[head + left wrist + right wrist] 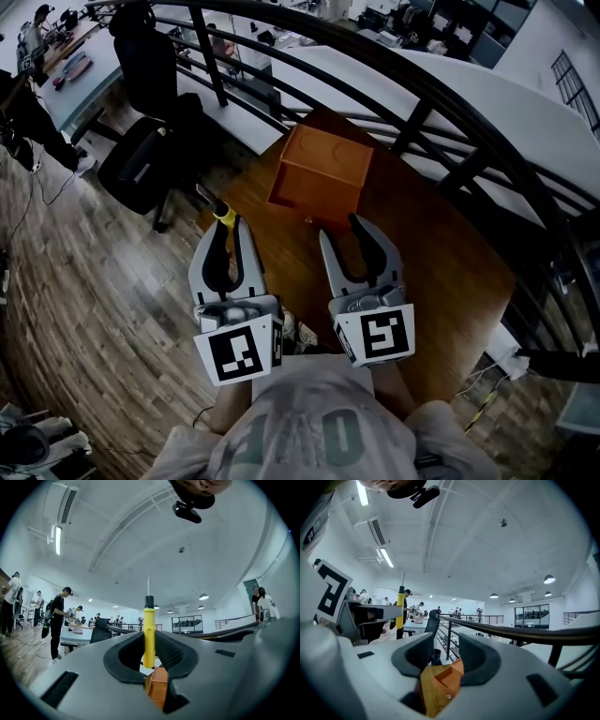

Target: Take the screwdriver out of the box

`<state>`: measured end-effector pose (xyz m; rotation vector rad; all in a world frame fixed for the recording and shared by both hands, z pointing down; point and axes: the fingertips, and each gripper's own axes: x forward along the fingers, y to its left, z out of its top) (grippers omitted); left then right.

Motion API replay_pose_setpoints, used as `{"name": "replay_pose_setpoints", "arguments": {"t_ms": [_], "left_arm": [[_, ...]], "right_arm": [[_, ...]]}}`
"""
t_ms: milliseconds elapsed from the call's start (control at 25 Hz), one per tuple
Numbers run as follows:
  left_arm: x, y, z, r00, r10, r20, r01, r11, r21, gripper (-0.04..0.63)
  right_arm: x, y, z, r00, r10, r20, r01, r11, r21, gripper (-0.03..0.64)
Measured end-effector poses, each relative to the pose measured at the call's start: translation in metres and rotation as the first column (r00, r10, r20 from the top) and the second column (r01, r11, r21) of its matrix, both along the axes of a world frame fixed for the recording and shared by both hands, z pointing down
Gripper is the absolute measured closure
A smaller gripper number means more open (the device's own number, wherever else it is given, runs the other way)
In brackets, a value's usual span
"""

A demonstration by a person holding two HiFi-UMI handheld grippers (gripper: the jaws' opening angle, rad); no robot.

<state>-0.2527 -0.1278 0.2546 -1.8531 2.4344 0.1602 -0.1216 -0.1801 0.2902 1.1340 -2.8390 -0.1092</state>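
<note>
Head view: from above the box (322,176), facing steeply down — fairly near.
Left gripper view: low and close on the box's near side, facing level over it.
Right gripper view: likewise low, close, level.
Shared: the box — in all three.

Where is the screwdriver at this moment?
Left of centre in the head view, the screwdriver is clamped by its yellow handle in the left gripper, outside the orange box, which lies ahead to its right.
</note>
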Motion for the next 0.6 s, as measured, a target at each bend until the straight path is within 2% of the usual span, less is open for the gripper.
{"name": "replay_pose_setpoints", "arguments": {"t_ms": [600], "left_arm": [[0.0018, -0.0003, 0.0011, 1.000, -0.004, 0.007, 0.004, 1.000, -0.012, 0.520]], "right_arm": [[0.0008, -0.0038, 0.0023, 1.000, 0.005, -0.006, -0.006, 1.000, -0.015, 0.462]]}}
